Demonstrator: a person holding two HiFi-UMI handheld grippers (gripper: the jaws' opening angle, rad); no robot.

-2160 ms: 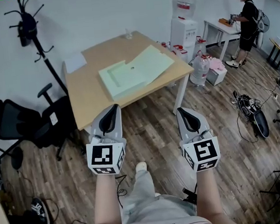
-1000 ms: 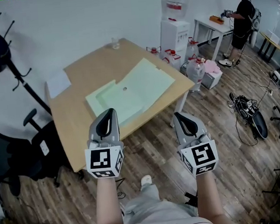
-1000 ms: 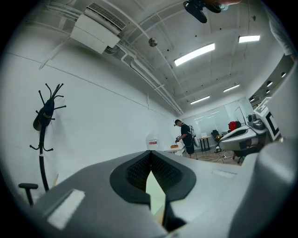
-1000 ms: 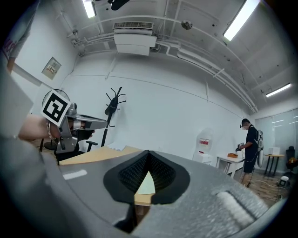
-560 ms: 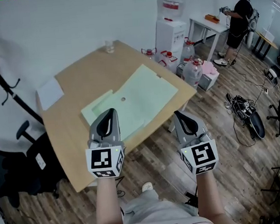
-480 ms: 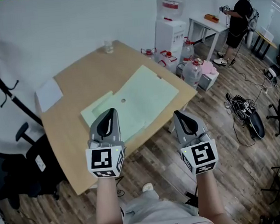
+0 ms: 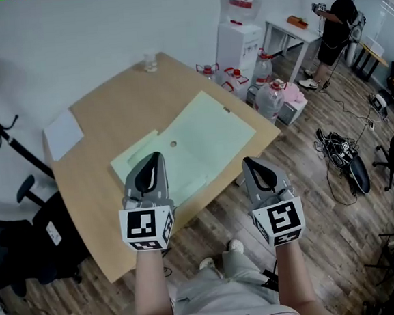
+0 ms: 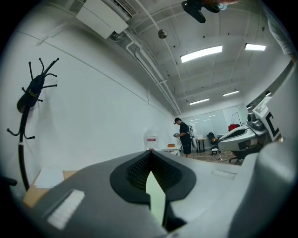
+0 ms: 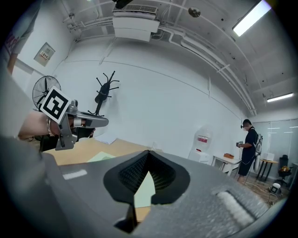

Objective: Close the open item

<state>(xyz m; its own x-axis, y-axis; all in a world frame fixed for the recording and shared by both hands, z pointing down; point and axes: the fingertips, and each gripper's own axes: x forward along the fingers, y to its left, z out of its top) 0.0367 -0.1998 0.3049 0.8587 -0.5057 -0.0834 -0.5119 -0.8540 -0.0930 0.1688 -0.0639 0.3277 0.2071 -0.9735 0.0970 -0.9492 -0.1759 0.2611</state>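
While not yet touching anything: shows left tongs (image 7: 156,155) and right tongs (image 7: 249,162) clamped fully shut and empty. Places open green folder (image 7: 196,143) flat on the counter (image 7: 105,120), just beyond the tips, with long axis running near-left to far-right. Suggests left tongs nearer; leaves right tongs over floor (image 7: 310,198).

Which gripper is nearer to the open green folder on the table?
Left. The left gripper hangs by the green folder's near edge; the right gripper is off to the side, past the table's edge, above the floor.
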